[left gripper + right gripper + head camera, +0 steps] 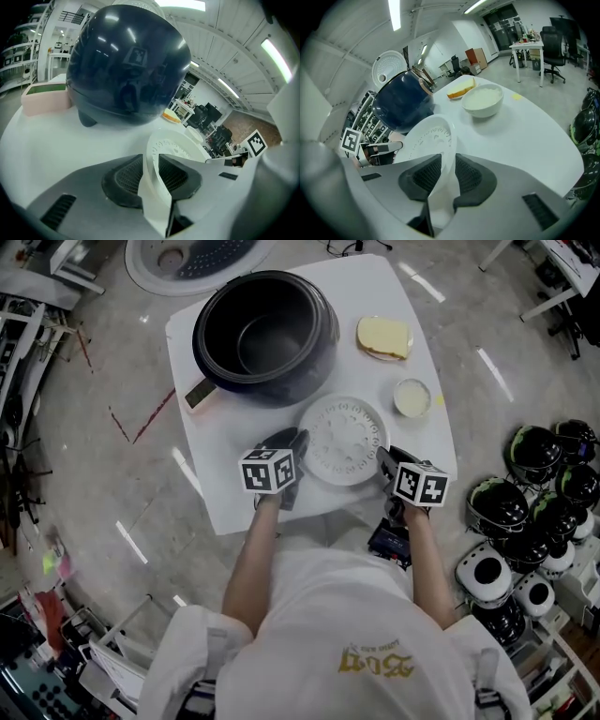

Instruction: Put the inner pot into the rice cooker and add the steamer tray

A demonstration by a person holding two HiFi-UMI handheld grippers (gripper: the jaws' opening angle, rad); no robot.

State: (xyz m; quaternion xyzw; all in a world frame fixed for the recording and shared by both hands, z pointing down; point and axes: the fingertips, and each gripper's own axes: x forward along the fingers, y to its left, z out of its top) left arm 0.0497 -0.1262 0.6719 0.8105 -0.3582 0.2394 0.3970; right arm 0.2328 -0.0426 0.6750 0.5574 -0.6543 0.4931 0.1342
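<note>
Head view: the steamer tray (342, 440) lies flat on the table (220, 456), just in front of the rice cooker (265, 334). My left gripper (291, 442) and right gripper (384, 460) are at its two sides. I think I should lift both sides together and keep it flat.

Left gripper view: the left gripper (151, 164) pinches the tray's rim.

Right gripper view: the right gripper (443, 171) pinches the rim on the other side.

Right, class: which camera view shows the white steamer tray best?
The head view: the whole steamer tray lies on the table, holes visible. The left gripper view shows only its rim and part of its top between the jaws of the left hand-held gripper; the right gripper view likewise, at the right hand-held gripper.
</note>
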